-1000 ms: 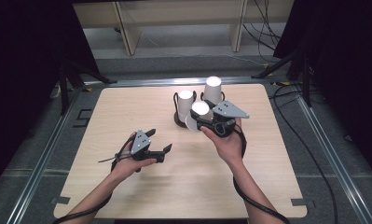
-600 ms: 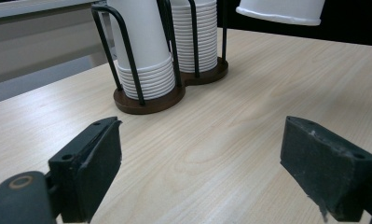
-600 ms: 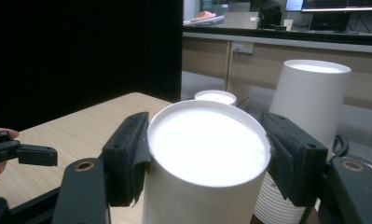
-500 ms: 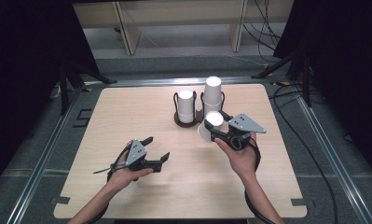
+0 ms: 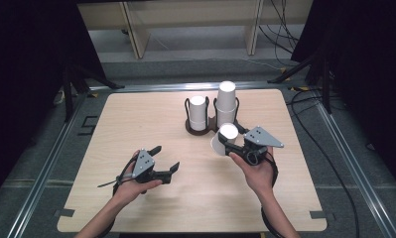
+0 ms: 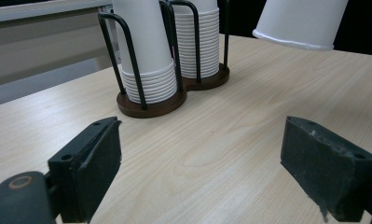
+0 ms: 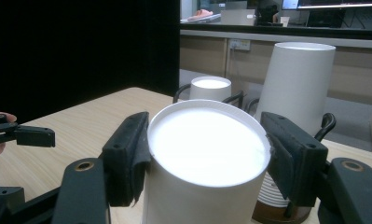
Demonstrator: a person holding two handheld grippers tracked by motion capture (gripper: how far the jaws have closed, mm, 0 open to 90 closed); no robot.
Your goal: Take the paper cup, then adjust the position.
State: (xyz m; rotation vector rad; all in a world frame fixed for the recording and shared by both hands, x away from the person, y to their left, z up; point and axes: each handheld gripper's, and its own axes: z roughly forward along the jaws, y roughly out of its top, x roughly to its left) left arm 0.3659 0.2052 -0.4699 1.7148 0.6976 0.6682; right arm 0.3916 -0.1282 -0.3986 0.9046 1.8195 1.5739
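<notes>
Jaws of the right gripper (image 7: 207,154) clamp a white paper cup (image 7: 204,163), lifted beside the dark wire two-stack cup holder (image 5: 211,124). From the left gripper view we see ribbed stacked rims; the left gripper (image 6: 200,163) gapes wide, empty.

Lab or studio, black curtains (image 5: 32,54), floor cables (image 5: 280,29), metal-framed wooden table (image 5: 136,119)

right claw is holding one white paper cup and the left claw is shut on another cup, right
Not quite. The right claw does hold a white paper cup, but the left claw is open and empty above the table, as the left gripper view shows.
</notes>
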